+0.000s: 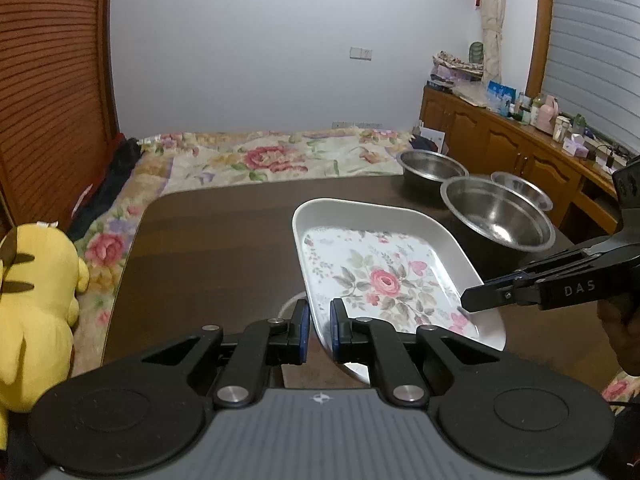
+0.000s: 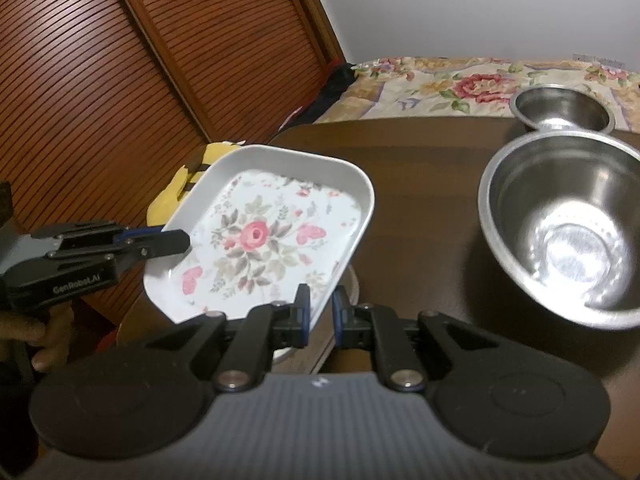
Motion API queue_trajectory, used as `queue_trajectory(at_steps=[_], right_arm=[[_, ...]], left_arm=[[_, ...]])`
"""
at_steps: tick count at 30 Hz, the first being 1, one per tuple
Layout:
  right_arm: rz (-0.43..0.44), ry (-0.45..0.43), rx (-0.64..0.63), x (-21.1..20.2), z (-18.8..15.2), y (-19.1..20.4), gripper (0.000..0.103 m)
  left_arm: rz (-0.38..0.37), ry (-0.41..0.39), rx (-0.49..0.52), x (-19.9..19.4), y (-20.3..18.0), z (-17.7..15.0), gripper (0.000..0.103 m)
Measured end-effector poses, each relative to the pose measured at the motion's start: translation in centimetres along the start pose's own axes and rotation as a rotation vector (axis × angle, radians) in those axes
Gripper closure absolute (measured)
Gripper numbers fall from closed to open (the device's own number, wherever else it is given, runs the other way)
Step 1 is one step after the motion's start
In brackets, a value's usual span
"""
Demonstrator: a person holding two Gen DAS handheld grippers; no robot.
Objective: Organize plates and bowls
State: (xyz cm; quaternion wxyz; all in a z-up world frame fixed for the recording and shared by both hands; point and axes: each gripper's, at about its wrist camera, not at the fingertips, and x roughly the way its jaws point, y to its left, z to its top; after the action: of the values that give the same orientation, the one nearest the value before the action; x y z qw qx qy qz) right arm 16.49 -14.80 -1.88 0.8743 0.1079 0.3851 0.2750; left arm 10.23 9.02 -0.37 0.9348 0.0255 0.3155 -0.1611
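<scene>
Left wrist view: floral tray [image 1: 384,276] tilted above worktop [image 1: 208,240], left claw [image 1: 319,330] and right claw [image 2: 320,316] each pinching opposite rims for level two-handed carry; steel bowls [image 1: 498,216] wait at far right corner.

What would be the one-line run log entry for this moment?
left gripper: shut on floral tray rim | right gripper: shut on opposite rim | tray: lifted, tilted | steel bowls: on table

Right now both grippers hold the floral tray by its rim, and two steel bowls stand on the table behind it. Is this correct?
Nearly. The left wrist view shows three steel bowls, not two. Both the left gripper and right gripper do hold the floral tray by its rim.
</scene>
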Motion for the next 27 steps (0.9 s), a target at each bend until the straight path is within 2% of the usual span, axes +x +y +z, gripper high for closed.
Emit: queue_trajectory(at_steps=[13, 22, 27], right_arm=[[-0.002, -0.031, -0.052, -0.7, -2.2, 1.6, 0.089], [0.036, -0.070, 0.039, -0.2, -3.7, 0.6, 0.089], [0.027, -0.115, 0.050, -0.2, -4.1, 0.8, 0.089]], left_arm=[[-0.001, 0.018, -0.022, -0.7, 0.2, -2.0, 0.092], [0.013, 0.024, -0.036, -0.5, 0.1, -3.0, 0.092], [0.025, 0.035, -0.038, 0.0, 0.2, -3.6, 0.092]])
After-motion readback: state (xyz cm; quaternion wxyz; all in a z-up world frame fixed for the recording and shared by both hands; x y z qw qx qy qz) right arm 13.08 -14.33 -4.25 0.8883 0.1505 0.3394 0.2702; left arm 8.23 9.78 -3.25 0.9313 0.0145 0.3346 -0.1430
